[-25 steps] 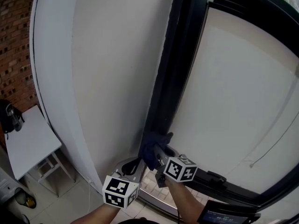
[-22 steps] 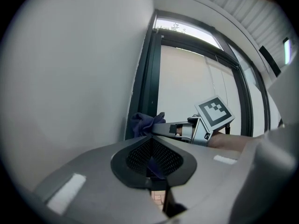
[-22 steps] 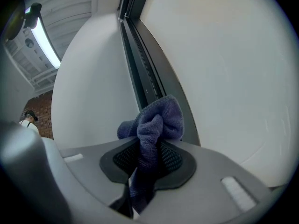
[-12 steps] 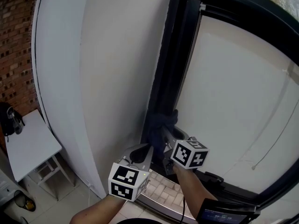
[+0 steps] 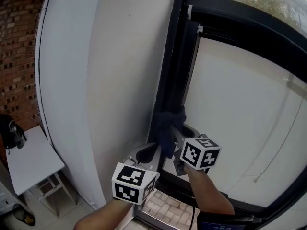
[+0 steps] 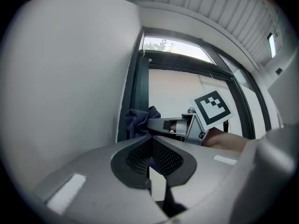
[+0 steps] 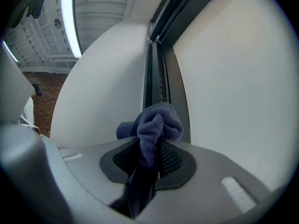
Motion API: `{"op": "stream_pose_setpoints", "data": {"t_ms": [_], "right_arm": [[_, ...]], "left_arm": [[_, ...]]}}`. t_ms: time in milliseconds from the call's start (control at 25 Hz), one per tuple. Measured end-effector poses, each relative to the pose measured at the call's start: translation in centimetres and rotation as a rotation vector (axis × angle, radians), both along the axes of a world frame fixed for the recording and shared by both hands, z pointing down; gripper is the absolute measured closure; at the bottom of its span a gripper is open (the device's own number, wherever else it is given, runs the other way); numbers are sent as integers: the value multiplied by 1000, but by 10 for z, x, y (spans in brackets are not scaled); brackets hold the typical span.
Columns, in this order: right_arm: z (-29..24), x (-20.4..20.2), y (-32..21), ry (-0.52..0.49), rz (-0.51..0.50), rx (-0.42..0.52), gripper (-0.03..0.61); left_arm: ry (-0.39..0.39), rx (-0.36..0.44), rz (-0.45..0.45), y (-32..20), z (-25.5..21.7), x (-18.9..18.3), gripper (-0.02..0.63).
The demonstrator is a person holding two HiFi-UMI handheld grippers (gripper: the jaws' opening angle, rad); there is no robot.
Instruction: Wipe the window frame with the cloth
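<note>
Dark blue cloth [image 7: 152, 125] is pinched tight in the jaws of the right gripper [image 7: 148, 148] and lies against the black window frame [image 5: 175, 71], low on its upright edge. The left gripper [image 6: 150, 146] hangs just beside it, jaws together on nothing. A white wall [image 5: 120, 71] borders the frame's left edge. A small white table [image 5: 29, 157] stands near the brick wall [image 5: 19, 56].

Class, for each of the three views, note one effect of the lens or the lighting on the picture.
Head view: the wide lens bows the straight window frame into a curve. Left gripper view: a black vignette rings the corners, and the body of the left gripper looks soft. Right gripper view: the ceiling strip light glares white, while the cloth is sharp.
</note>
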State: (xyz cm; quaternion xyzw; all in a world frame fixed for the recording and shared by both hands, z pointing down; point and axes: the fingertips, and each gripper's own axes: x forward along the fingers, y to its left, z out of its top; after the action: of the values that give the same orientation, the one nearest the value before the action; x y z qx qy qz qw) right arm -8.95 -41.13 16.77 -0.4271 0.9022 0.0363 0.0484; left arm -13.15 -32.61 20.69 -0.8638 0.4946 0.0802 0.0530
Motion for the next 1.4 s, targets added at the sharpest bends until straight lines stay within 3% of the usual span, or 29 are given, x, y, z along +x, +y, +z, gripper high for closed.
{"op": "stream_pose_setpoints", "data": {"t_ms": [760,1160,1400], "right_arm": [[-156,-2,8,49,37,286,491],[-244,-2,13,57,76,392,491],[-281,-5,14,36,143,458,491]], "left_arm": [[47,182,-6,-16,-94,1,620],[47,231,17,-34,-127,6,620],[69,217,23,-40,-138,-1,620]]}}
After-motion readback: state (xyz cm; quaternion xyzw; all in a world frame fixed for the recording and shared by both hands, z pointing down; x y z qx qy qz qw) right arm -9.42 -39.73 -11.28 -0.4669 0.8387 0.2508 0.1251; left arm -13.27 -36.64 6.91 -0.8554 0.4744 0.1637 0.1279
